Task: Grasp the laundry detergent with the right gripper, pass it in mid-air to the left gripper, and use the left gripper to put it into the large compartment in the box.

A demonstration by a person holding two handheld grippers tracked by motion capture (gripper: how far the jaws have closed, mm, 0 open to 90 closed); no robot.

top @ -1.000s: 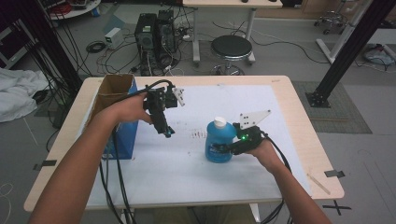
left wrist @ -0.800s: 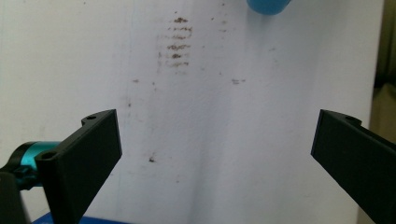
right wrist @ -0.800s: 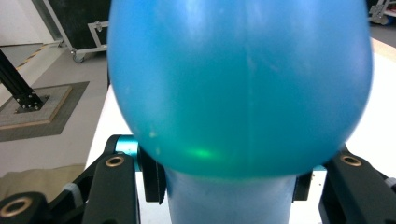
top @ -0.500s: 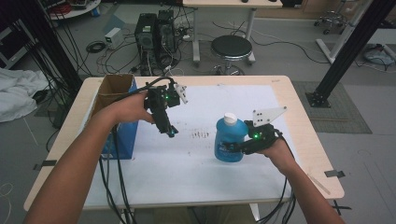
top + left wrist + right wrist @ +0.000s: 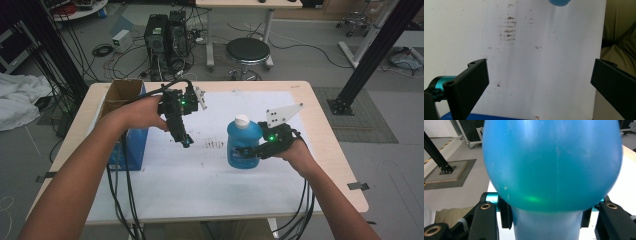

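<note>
A blue bottle [image 5: 244, 142] with a white cap hangs upright just above the white mat, right of the middle. My right gripper [image 5: 246, 151] comes in from the right and is shut on its lower body. In the right gripper view the bottle [image 5: 551, 165] bulges large between the jaws of the right gripper [image 5: 546, 220], which pinch its narrower part. My left gripper [image 5: 185, 141] is held above the mat to the bottle's left, pointing down and open. In the left gripper view its jaws [image 5: 539, 82] stand wide apart over the bare mat, with the bottle's edge [image 5: 559, 2] at the top.
A cardboard box [image 5: 125, 92] with a blue box [image 5: 131, 147] against it stands at the table's left edge. Brown smudges [image 5: 215, 145] mark the white mat [image 5: 200, 185] between the grippers. A stool [image 5: 247, 50] and computer towers [image 5: 167, 30] stand beyond the far edge.
Both hands have risen. The right gripper has lifted the blue bottle off the mat and carried it a little to the right. The left gripper stays open.
</note>
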